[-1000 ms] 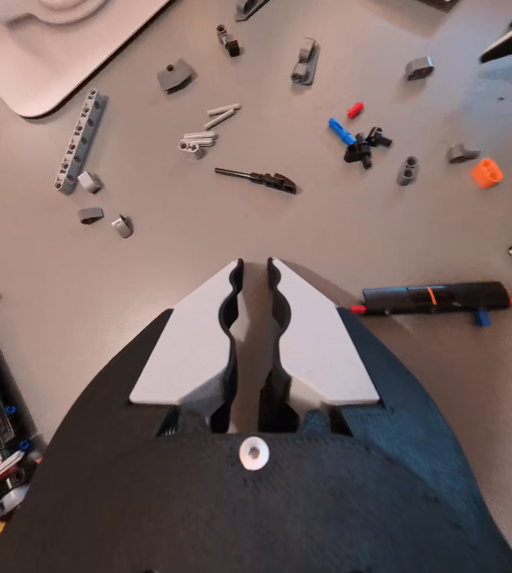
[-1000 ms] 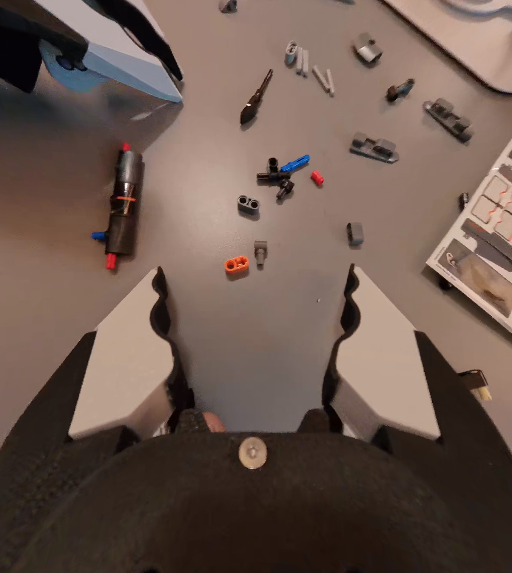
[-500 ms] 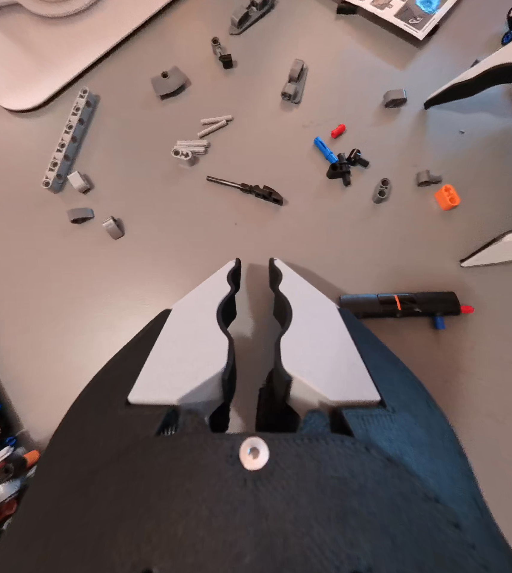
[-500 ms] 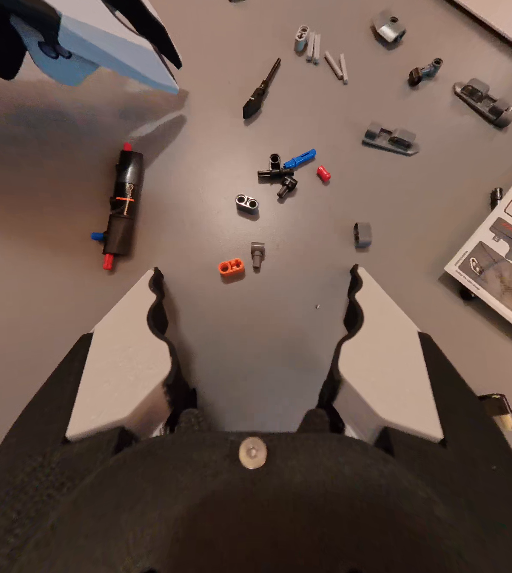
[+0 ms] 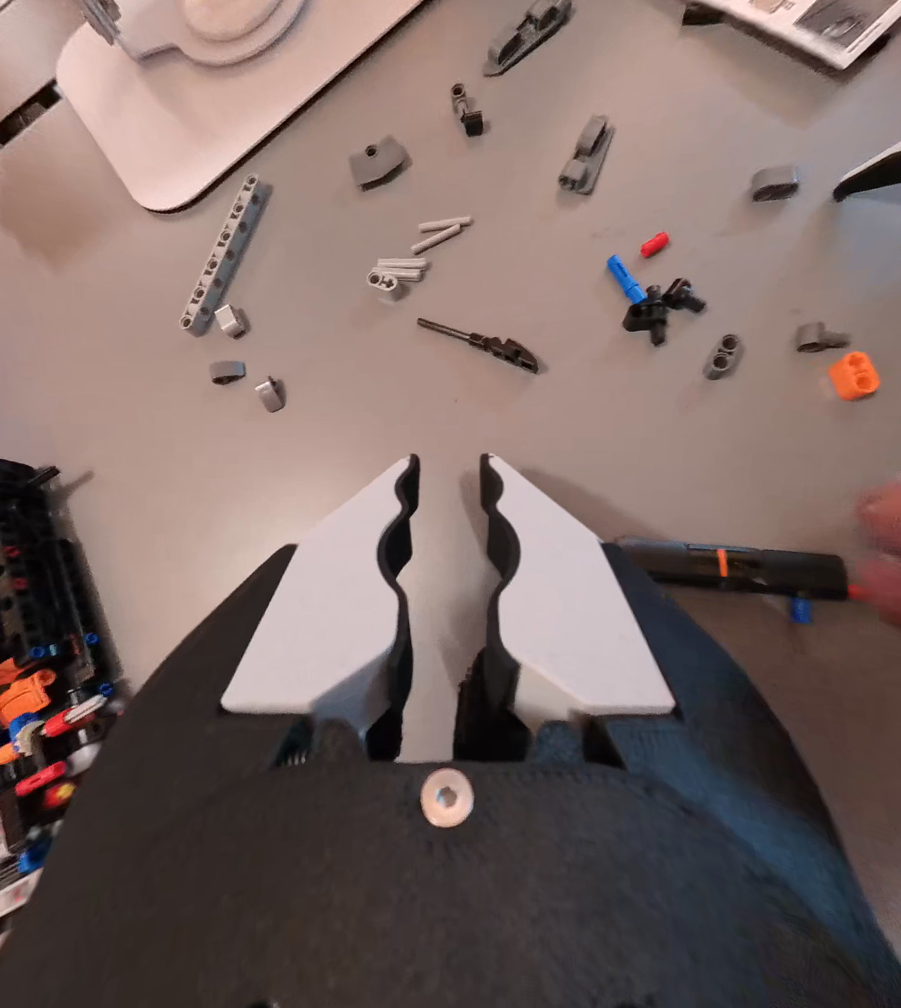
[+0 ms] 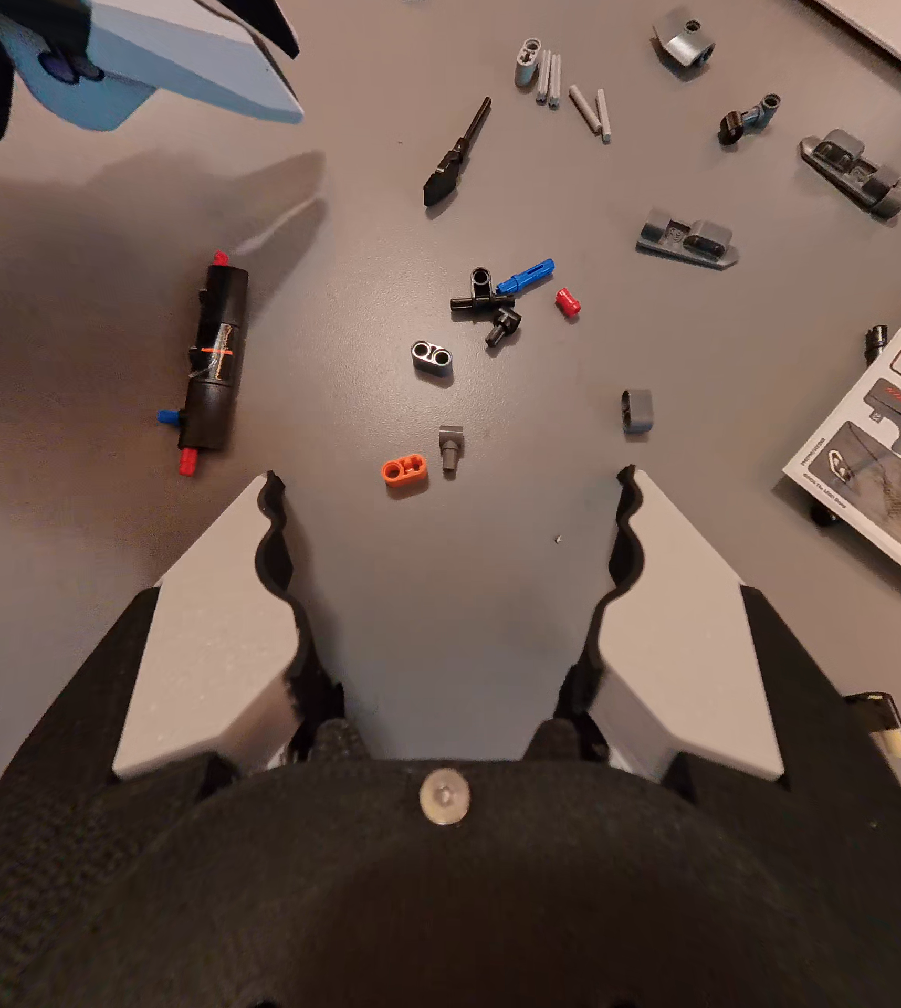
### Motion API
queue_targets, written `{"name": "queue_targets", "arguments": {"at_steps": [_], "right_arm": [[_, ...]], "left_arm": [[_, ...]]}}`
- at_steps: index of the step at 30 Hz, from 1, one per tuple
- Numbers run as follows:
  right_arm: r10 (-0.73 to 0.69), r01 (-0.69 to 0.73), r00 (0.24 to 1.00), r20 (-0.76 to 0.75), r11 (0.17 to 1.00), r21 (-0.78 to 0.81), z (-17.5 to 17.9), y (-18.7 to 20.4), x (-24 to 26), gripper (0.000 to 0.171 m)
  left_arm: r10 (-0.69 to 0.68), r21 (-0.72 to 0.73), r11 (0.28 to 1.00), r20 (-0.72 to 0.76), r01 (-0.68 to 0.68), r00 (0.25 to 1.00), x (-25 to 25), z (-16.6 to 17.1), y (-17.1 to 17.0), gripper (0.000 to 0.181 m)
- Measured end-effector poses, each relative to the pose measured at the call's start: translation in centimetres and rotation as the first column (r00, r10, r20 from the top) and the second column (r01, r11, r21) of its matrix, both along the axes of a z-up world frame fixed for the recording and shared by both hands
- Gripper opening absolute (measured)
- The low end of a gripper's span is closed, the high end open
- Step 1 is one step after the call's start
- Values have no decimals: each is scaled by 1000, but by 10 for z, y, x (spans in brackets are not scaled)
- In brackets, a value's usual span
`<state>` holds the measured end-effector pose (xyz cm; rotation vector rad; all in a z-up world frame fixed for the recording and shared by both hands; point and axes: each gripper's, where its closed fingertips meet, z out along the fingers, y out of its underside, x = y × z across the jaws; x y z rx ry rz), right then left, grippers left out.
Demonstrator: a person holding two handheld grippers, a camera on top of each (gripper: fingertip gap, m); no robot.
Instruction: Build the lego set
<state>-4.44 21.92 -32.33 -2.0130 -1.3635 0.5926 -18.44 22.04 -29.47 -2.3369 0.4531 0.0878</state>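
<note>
Left gripper (image 5: 449, 463) nearly closed, empty, black cylinder assembly (image 5: 732, 567) just right of its fingers, right gripper (image 6: 448, 474) spread wide, empty, orange connector (image 6: 404, 470) just ahead between fingertips.

A black cylinder (image 6: 215, 357) banded in orange is lying on the grey counter (image 6: 464, 589) among an orange connector (image 6: 403, 471), blue pin (image 6: 526, 275) and red bush (image 6: 567, 301).

a plain grey table (image 5: 574, 431) fills both frames; a white stand base (image 5: 208, 103) sits upper left, softly lit.
</note>
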Motion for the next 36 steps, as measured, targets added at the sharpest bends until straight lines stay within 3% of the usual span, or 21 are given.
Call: {"name": "queue_targets", "arguments": {"at_steps": [2,5,9,11,12,14,16,19,21,25,27,30,33,36], "right_arm": [[0,0,1000,0,1000,0,0,0,0,119],[0,0,1000,0,1000,0,0,0,0,119],[0,0,1000,0,1000,0,0,0,0,119],[0,0,1000,0,1000,0,0,0,0,119],[1,-1,1000,0,1000,0,0,0,0,120],[2,-2,1000,1,1000,0,0,0,0,120],[2,-2,1000,1,1000,0,0,0,0,120],[2,-2,1000,1,1000,0,0,0,0,120],[2,-2,1000,1,1000,0,0,0,0,120],[3,-3,1000,1,1000,0,0,0,0,120],[3,-3,1000,1,1000,0,0,0,0,120],[3,-3,1000,1,1000,0,0,0,0,121],[3,-3,1000,1,1000,0,0,0,0,120],[3,-3,1000,1,1000,0,0,0,0,120]], "left_arm": [[-22,-6,1000,27,22,999,10,0,-4,24],[-19,26,999,-58,20,998,7,0,-2,23],[-97,0,995,111,97,989,28,0,1,59],[-90,-51,994,92,94,992,24,-5,1,77],[-61,-82,994,75,67,995,19,-9,1,76],[9,-31,1000,41,-7,999,5,-7,11,56],[-14,-8,1000,78,15,997,8,-11,15,51],[-14,-65,998,117,21,993,11,-23,8,58],[-14,-12,1000,184,17,983,19,-24,15,64],[23,-3,1000,178,-23,984,20,-25,25,76],[81,4,997,156,-82,984,12,-24,27,94],[307,12,951,79,-309,948,-25,-28,27,158],[305,-78,952,163,-296,938,-21,-38,25,157],[306,-76,952,161,-297,938,-21,-37,25,157]]}}
